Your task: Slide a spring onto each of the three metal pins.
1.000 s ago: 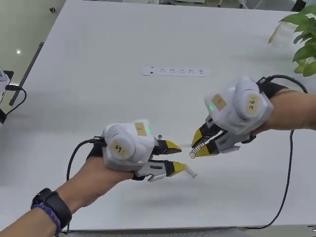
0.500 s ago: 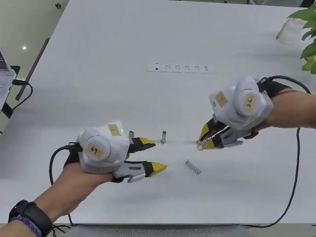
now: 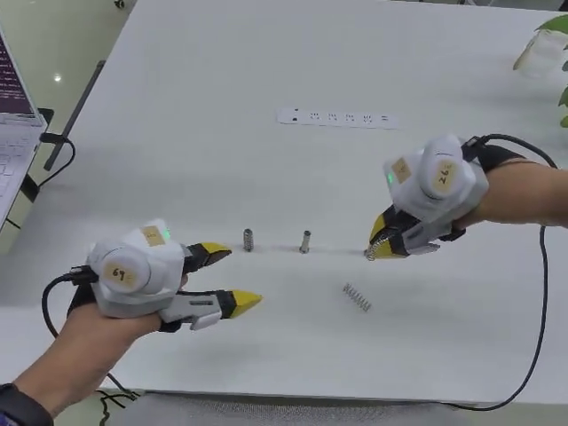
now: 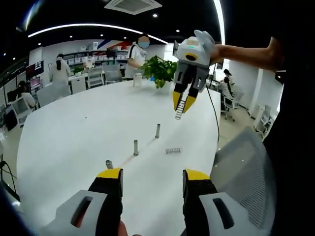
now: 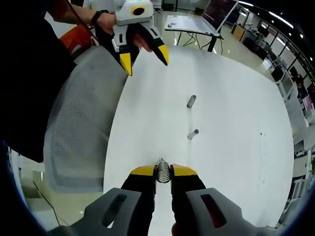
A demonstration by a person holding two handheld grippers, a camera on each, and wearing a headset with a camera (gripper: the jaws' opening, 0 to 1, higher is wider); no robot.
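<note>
In the head view, the middle pin (image 3: 305, 241) is seen upright on the white desk (image 3: 177, 133), with the left pin (image 3: 248, 240) stood just to its left. The left tongs (image 3: 240, 276) are held further left of the middle pin and nearer the person, jaws spread wide with nothing between them. The right tongs (image 3: 378, 250) are held to the right of the middle pin, clamped on the held spring (image 3: 380, 241). The loose spring (image 3: 357, 297) is laid flat, right of the middle pin and nearer the person. A power strip (image 3: 333, 117) is laid well beyond the middle pin.

In the left gripper view, the left tongs (image 4: 153, 174) are shown gaping and empty. The middle pin (image 4: 136, 147) is flanked by the left pin (image 4: 109, 163) on the near side and the right pin (image 4: 158, 130) beyond. The loose spring (image 4: 173, 150) is seen just right of the middle pin. The right tongs (image 4: 183, 101) are held above and beyond it, the held spring (image 4: 180, 109) hung from their tips.

In the right gripper view, the right tongs (image 5: 163, 172) are pinched on the held spring (image 5: 163, 168). The middle pin (image 5: 193, 133) is seen just beyond, the left pin (image 5: 191, 101) beyond that, and the left tongs (image 5: 142, 54) well past it, jaws parted.
</note>
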